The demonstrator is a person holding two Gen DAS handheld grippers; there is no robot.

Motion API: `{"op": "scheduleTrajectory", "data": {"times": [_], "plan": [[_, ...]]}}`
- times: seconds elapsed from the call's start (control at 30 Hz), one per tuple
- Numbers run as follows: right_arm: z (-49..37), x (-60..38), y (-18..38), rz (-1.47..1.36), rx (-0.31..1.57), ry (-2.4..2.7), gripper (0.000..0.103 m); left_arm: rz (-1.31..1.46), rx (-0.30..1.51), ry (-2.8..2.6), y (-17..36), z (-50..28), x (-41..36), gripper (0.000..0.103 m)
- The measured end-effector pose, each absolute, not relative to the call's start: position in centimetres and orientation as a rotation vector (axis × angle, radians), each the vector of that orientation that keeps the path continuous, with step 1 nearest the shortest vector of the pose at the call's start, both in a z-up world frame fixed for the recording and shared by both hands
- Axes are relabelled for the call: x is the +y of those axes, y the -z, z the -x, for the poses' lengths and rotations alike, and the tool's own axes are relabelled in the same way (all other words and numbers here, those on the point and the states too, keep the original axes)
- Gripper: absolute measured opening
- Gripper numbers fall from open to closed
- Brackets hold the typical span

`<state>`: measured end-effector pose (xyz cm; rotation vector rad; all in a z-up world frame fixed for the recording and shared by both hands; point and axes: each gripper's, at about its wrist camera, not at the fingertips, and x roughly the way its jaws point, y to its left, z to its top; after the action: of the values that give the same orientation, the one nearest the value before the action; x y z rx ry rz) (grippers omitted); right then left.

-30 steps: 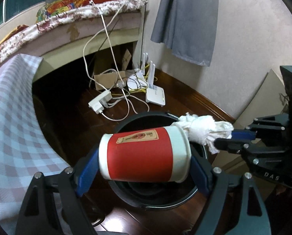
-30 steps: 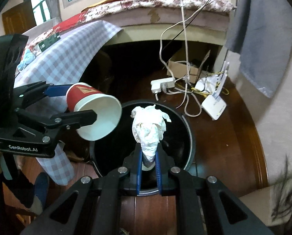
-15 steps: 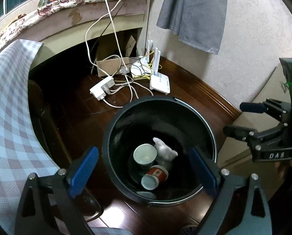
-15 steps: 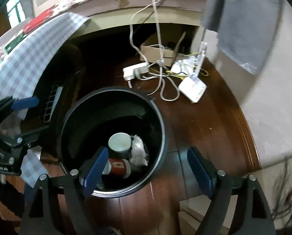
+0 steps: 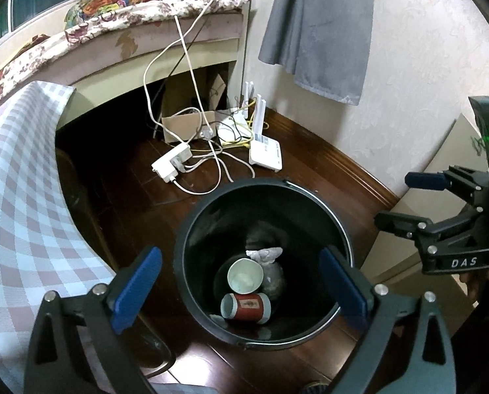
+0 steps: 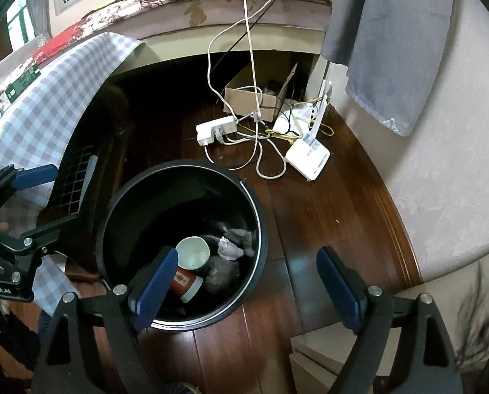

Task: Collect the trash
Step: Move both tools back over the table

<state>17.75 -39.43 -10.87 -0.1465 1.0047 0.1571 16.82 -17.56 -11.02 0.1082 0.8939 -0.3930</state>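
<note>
Trash now lies at the bottom of the black bucket [image 5: 191,256], which stands on the dark wooden floor [image 6: 336,229]. Take that bucket as your landmark. Inside it a red paper cup [image 5: 246,307] lies on its side, a second cup [image 5: 244,275] sits just beyond it with its white mouth turned up, and a crumpled white tissue [image 5: 265,254] rests against the far side of that second cup.

Your left gripper [image 5: 241,290] hangs above the bucket's near rim, pointing down into it. Its jaws stand wide apart with nothing between them but the view of the bucket's inside; neither blue pad touches anything. Over the last moment they have been opening a little further.

Your right gripper [image 6: 249,287] sits over the bucket's right edge, its left pad above the opening and its right pad out over the floor. Its jaws are also spread wide and hold nothing.

From the left wrist view, that right gripper shows to the right of the bucket, well clear of the rim. Beyond the bucket, on the floor, lie a white power strip [image 5: 172,164], a tangle of white cables [image 5: 218,164] and a white router [image 5: 265,154]. A checked cloth [image 5: 17,197] drapes to the bucket's left.
</note>
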Motion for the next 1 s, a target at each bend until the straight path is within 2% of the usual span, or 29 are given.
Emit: {"op": "scheduleTrajectory", "data": {"times": [0.63, 1.0], "plan": [[-17.0, -38.5, 7.3, 0.159, 0.933, -0.128, 0.088, -0.108, 0.792, 0.39, 6.6, -15.6, -16.8, 0.098], [-15.7, -34.2, 3.8, 0.201, 0.844, -0.168, 0.088, -0.096, 0.709, 0.273, 2.8, -14.6, -12.0, 0.099]]}}
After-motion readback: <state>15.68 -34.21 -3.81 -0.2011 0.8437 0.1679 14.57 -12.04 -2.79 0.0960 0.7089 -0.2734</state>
